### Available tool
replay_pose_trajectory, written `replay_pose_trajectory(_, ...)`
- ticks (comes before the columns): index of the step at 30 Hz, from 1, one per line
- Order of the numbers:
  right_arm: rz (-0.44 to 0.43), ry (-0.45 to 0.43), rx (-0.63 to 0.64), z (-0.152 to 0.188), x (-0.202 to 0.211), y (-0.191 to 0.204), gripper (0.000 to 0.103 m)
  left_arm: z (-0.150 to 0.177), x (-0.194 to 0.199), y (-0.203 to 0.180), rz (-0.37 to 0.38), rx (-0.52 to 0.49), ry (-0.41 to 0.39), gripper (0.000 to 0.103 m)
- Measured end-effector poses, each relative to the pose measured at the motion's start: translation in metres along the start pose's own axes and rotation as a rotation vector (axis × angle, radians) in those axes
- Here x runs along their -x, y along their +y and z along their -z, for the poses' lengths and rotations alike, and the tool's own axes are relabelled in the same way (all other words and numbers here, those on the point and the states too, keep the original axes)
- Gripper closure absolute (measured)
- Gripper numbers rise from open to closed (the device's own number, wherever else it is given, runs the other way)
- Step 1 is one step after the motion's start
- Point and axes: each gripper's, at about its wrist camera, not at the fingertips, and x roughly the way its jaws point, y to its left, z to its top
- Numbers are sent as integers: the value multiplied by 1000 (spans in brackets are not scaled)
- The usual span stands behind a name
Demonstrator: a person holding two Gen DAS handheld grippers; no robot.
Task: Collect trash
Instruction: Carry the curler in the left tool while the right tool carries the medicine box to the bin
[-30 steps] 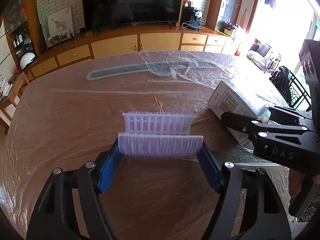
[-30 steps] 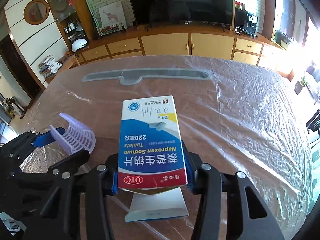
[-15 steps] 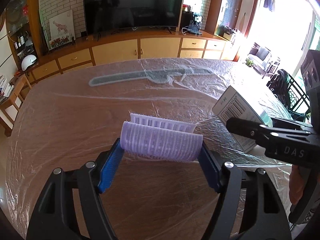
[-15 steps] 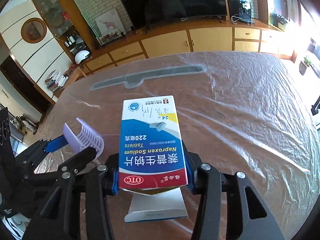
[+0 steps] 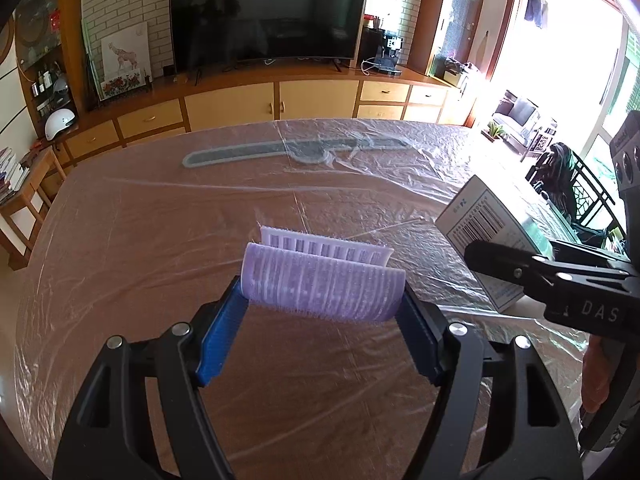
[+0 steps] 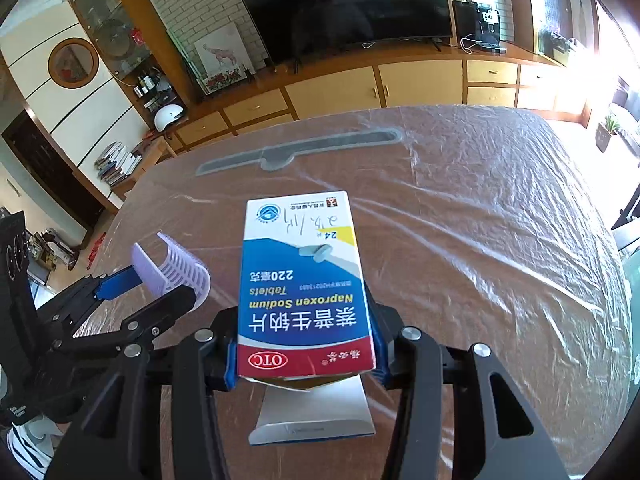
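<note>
A lilac slotted plastic piece (image 5: pixel 324 288), curved like a half tube, is clamped across its length in my left gripper (image 5: pixel 324 300), which is shut on it above the film-covered table (image 5: pixel 140 240). To the right, the right gripper's finger (image 5: pixel 500 258) carries a white box with a barcode (image 5: pixel 492 220). In the right wrist view my right gripper (image 6: pixel 304 344) is shut on the sides of that blue, white and red tablet box (image 6: pixel 300 280), whose open flap (image 6: pixel 312 412) hangs below. The left gripper (image 6: pixel 152 286) with the lilac piece (image 6: pixel 180 270) is close on the left.
A long grey strip (image 5: pixel 292 150) lies under the plastic film at the table's far end. Beyond it stand a wooden cabinet (image 5: pixel 276 100) and a television. The table edge (image 6: pixel 616 264) drops off at the right.
Both grippers have risen a little and drifted with their loads. The tablet box now hangs higher above the table in the left wrist view. Neither grip has changed.
</note>
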Motion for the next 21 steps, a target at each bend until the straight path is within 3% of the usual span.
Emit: replay_pose_trajectory(21, -36, -25, 24, 59, 69, 7, 57, 39, 65, -26, 26, -2, -51, 30)
